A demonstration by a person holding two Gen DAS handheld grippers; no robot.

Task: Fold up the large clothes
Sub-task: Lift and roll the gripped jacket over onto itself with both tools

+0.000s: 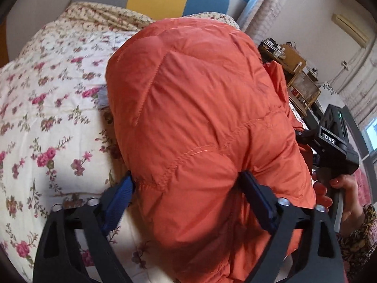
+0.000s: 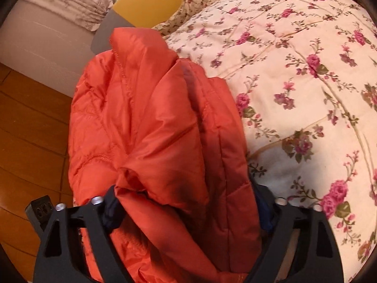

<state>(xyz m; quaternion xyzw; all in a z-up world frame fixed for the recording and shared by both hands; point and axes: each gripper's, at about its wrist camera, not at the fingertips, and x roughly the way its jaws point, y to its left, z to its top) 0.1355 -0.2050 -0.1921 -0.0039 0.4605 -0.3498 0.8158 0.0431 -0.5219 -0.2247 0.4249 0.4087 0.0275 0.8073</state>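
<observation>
Both grippers have the jacket point(image 1: 200, 108) now, a puffy orange bundle bunched over the near edge of the bed point(image 1: 47, 99). The left gripper point(image 1: 188, 200) has its fingers point(image 1: 120, 195) clamped on a thick wad of quilted fabric, pads pressing in from both sides. The right gripper point(image 2: 188, 210) is likewise clenched on a stack of folded layers, its fingers point(image 2: 113, 212) half buried in the cloth.

To do this well, keep both grips firm, since slick padding likely slips, and lay the bundle flat onto the quilt with both ends level so the layers stay stacked.

Both tools tilt downward toward the bed. In the left view the person's hand point(image 1: 334, 186) grips the right tool's handle, just beside the jacket's far side.
</observation>
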